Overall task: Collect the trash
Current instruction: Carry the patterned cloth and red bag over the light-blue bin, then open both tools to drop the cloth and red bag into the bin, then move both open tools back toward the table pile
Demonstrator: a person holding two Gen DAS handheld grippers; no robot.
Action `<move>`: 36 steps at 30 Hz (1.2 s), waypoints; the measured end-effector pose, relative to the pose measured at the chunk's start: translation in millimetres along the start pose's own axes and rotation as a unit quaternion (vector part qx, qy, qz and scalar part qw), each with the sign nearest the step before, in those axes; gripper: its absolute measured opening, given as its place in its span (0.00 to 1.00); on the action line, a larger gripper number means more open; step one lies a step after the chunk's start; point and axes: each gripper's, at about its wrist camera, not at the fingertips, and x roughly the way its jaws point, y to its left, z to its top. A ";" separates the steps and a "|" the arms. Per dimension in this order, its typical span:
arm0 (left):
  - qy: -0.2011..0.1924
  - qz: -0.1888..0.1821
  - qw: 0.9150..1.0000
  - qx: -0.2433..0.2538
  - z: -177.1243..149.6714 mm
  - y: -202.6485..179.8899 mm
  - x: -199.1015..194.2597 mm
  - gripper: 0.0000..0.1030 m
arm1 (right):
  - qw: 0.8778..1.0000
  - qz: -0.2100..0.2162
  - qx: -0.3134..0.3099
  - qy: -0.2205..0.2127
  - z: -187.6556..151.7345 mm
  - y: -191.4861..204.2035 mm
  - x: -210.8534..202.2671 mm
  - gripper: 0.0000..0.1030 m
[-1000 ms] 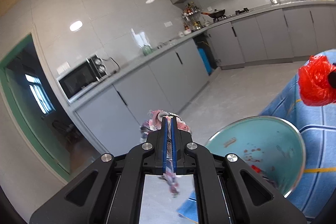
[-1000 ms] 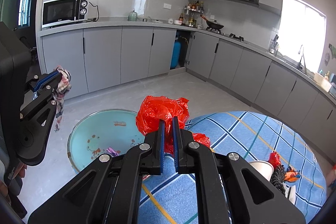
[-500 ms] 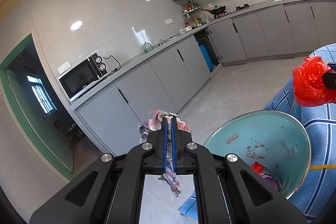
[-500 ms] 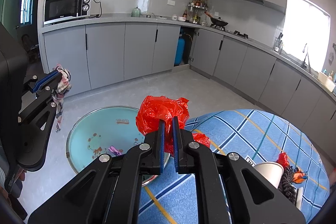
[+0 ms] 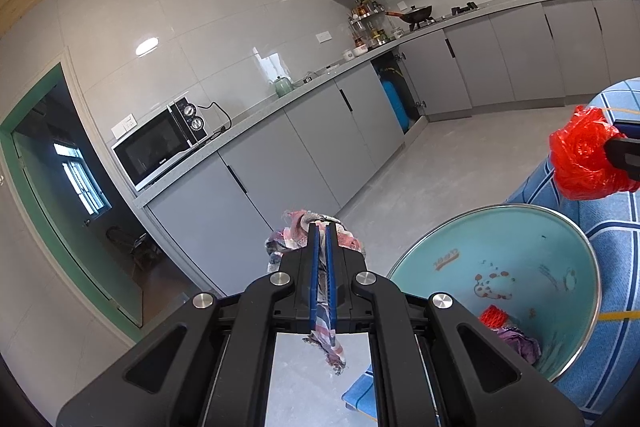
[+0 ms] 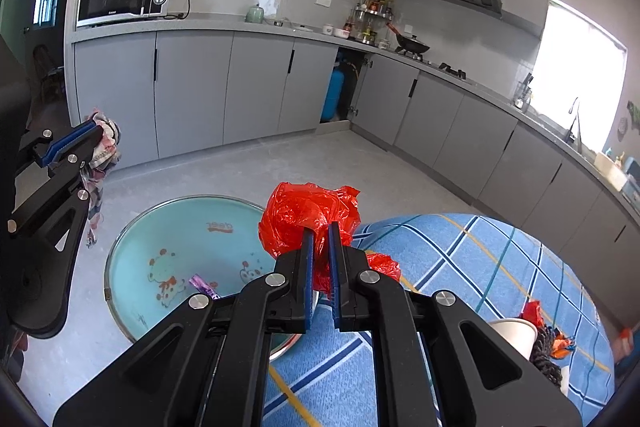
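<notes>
Between the blue pads of the left gripper, nearly closed, a red-and-blue checked rag is pinched and hangs below them. Beside it, the right gripper clamps a crumpled red plastic bag above the rim of a round turquoise enamel basin, which holds purple and red scraps beside the blue checked tablecloth.
</notes>
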 end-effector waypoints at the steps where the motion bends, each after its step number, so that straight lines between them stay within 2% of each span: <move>1: 0.001 -0.001 1.000 0.000 -0.1 -0.3 0.8 0.04 | 1.000 0.002 0.000 0.001 -0.1 0.8 1.5 0.07; 14: 0.012 -0.012 1.000 -0.008 -3.9 -1.4 9.4 0.07 | 1.000 0.030 0.001 -0.003 0.2 3.1 9.3 0.09; 16: 0.011 -0.011 1.000 -0.007 -4.1 -1.9 9.1 0.09 | 0.999 0.034 0.004 -0.002 -0.3 2.2 10.1 0.24; 18: 0.013 -0.011 1.000 -0.006 -4.3 -2.9 9.6 0.13 | 0.999 0.033 0.006 -0.002 -1.2 0.0 10.5 0.29; 20: 0.011 -0.005 1.000 -0.005 -5.1 -3.7 9.2 0.37 | 0.999 0.034 0.011 -0.001 -1.7 -2.4 10.7 0.40; 21: 0.010 -0.003 1.000 -0.004 -5.2 -3.9 8.9 0.40 | 0.999 0.033 0.015 -0.002 -1.9 -3.6 10.4 0.46; 24: 0.010 -0.001 1.000 -0.004 -5.1 -3.4 8.7 0.44 | 0.999 0.028 0.017 -0.001 -3.1 -6.6 9.6 0.47; 26: 0.010 0.005 1.000 -0.005 -5.2 -2.9 8.0 0.57 | 1.000 0.025 0.019 -0.001 -4.3 -9.4 8.1 0.50; 27: 0.008 0.009 1.000 -0.005 -4.9 -2.6 7.2 0.61 | 1.000 0.023 0.021 -0.001 -4.7 -10.4 7.4 0.51; 36: 0.006 0.010 1.000 -0.001 -4.6 -3.5 4.1 0.64 | 1.000 0.022 0.017 0.000 -6.9 -8.3 1.1 0.56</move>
